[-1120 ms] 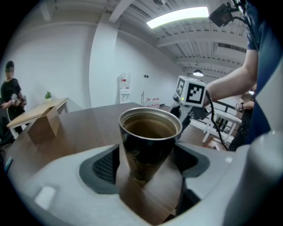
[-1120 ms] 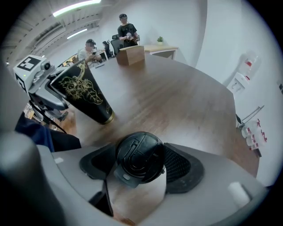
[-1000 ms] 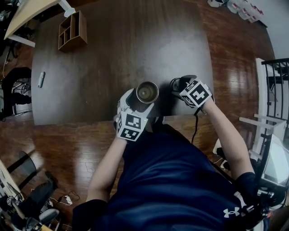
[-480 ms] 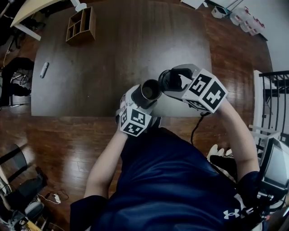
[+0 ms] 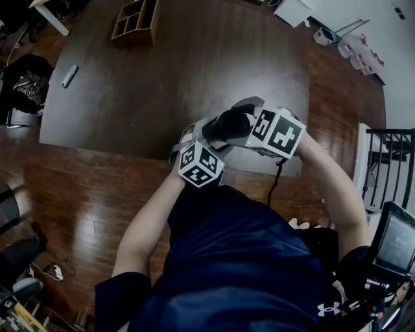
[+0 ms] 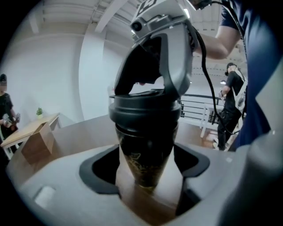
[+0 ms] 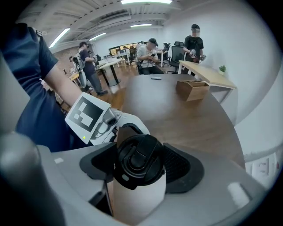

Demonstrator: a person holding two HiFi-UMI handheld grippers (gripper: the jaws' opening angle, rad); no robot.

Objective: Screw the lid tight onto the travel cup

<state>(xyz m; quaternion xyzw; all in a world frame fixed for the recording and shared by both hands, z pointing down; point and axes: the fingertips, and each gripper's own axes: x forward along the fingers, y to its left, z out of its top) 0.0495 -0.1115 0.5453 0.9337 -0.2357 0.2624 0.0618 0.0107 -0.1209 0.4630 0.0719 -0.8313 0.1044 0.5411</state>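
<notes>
Clamping the cup [image 6: 148, 150] by its lower body, the left gripper [image 6: 149, 187] holds it above the table [image 5: 162, 84] near its 5 o'clock edge. The right gripper [image 7: 140, 174], at the cup's 12 o'clock in the left gripper view, has its jaws pressed on the lid [image 7: 139, 161], which sits on the cup's mouth. A box [image 5: 136, 19] lies at 11 o'clock.
</notes>
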